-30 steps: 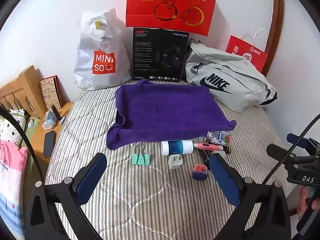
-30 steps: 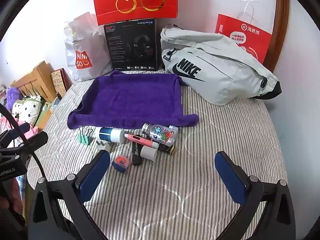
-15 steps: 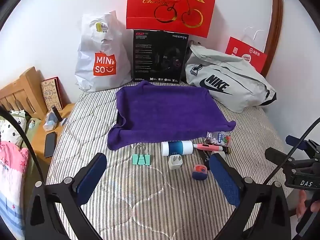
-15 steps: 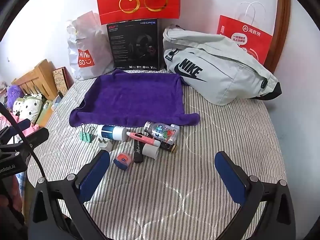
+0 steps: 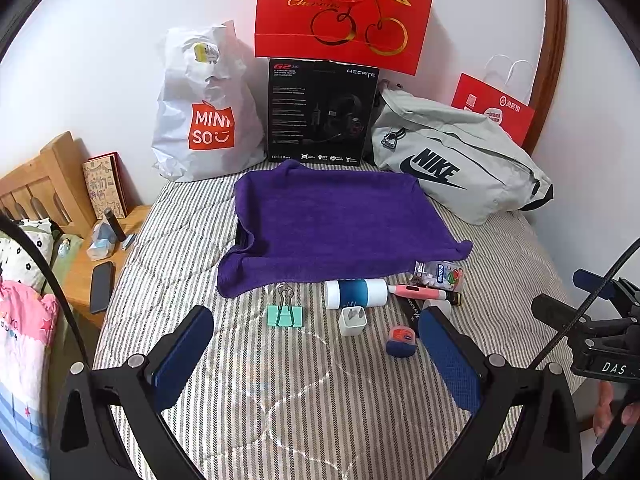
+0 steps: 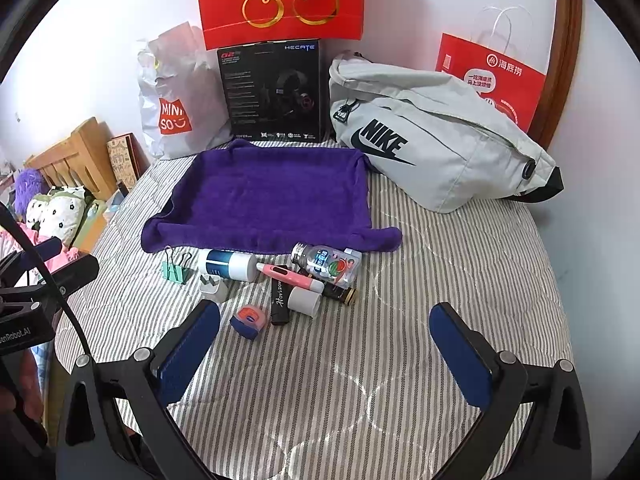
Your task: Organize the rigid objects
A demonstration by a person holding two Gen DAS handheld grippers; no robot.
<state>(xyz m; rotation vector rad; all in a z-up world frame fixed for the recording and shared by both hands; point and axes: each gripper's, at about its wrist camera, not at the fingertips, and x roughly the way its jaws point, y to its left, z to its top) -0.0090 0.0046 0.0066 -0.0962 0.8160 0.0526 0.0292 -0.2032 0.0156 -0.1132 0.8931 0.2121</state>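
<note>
Small rigid items lie on the striped bed in front of a purple towel (image 5: 336, 220) (image 6: 268, 196): a green binder clip (image 5: 285, 314) (image 6: 176, 270), a blue-and-white tube (image 5: 356, 293) (image 6: 228, 265), a white charger plug (image 5: 352, 321) (image 6: 212, 287), a blue-orange tape measure (image 5: 401, 341) (image 6: 250, 320), a pink pen (image 5: 416, 291) (image 6: 290, 274), a clear candy bottle (image 5: 440, 272) (image 6: 326, 262). My left gripper (image 5: 316, 356) is open and empty just short of them. My right gripper (image 6: 326, 346) is open and empty, near the tape measure.
A Miniso bag (image 5: 204, 112), a black headset box (image 5: 322, 112), a red gift bag (image 5: 344, 12) and a grey Nike bag (image 6: 436, 136) stand along the wall behind the towel. A wooden nightstand with a phone (image 5: 101, 286) is at the left.
Both grippers have drifted slightly forward and tilted a little, so the items sit marginally closer. Nothing on the bed has moved.
</note>
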